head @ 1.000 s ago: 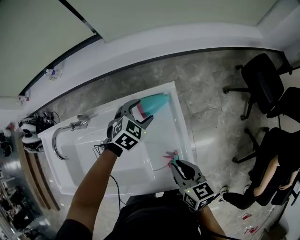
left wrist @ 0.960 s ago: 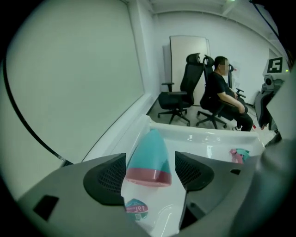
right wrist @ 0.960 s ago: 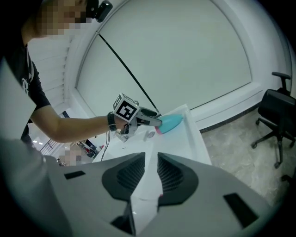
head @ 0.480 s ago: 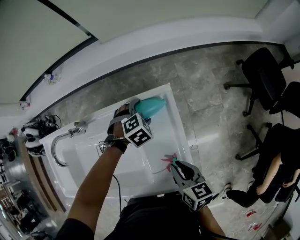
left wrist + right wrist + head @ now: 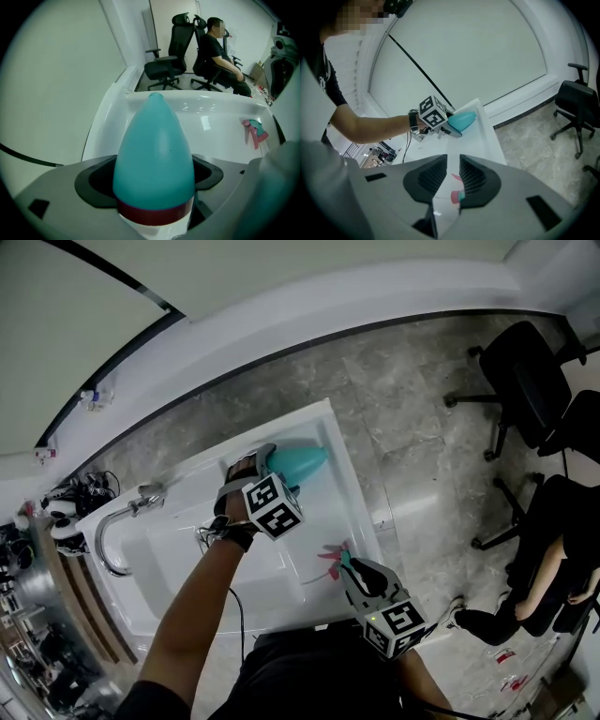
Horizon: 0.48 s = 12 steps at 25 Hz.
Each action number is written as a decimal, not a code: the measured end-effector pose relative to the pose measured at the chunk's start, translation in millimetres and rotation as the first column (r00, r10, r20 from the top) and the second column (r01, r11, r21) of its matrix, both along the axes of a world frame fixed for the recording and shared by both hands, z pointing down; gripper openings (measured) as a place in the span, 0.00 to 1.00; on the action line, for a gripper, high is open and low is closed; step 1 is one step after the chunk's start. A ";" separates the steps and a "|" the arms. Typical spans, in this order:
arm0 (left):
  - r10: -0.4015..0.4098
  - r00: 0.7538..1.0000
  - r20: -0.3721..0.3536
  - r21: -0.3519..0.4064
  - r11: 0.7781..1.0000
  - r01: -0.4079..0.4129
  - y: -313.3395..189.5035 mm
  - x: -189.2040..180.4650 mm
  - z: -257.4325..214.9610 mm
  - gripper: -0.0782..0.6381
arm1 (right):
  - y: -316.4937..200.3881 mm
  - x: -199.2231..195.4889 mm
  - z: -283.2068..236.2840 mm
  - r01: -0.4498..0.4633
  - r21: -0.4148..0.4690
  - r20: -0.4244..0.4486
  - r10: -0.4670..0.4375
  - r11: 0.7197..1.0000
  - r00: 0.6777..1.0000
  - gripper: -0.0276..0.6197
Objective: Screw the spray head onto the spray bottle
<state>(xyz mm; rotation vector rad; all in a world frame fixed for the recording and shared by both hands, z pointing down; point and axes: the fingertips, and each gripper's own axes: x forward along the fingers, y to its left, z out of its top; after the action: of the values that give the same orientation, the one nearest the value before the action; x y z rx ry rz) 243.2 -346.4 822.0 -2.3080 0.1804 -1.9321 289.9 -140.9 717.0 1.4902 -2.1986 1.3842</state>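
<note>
White sink counter (image 5: pixel 352 486) over a grey stone floor (image 5: pixel 412 399), teal spray bottle (image 5: pixel 300 460) lying at its far corner, left gripper (image 5: pixel 275 470) jaws opening around it, right gripper (image 5: pixel 348 564) jaws pinching the pink spray head (image 5: pixel 330 555) near the front edge.

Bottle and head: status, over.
Left gripper opening, bottle between its jaws. Right gripper shut on head. Head not yet on bottle. Nothing in the way.
</note>
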 end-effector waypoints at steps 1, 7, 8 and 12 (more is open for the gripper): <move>0.002 1.000 -0.003 -0.012 1.000 -0.002 -0.3 0.2 0.8 0.70 | 2.6 0.3 3.2 0.001 -0.011 -0.003 -0.001 1.000 1.000 0.13; 0.016 1.000 -0.017 -0.024 1.000 -0.016 -7.0 2.4 -0.5 0.72 | 14.6 0.2 35.2 0.021 -0.117 -0.109 -0.034 0.993 0.993 0.13; 0.009 1.000 -0.022 -0.019 1.000 -0.009 -6.2 1.6 -0.5 0.72 | 16.5 -0.4 42.1 0.028 -0.141 -0.143 -0.048 0.990 0.989 0.13; -0.035 0.999 -0.040 0.003 0.999 0.035 -3.8 -2.5 -2.0 0.72 | 20.3 -9.5 66.4 0.065 -0.223 -0.239 -0.120 0.973 0.964 0.23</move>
<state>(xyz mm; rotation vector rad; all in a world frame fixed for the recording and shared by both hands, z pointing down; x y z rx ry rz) 240.7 -350.2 820.0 -2.3573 0.2301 -1.9009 280.4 -120.6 783.4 1.3819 -1.8773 1.2767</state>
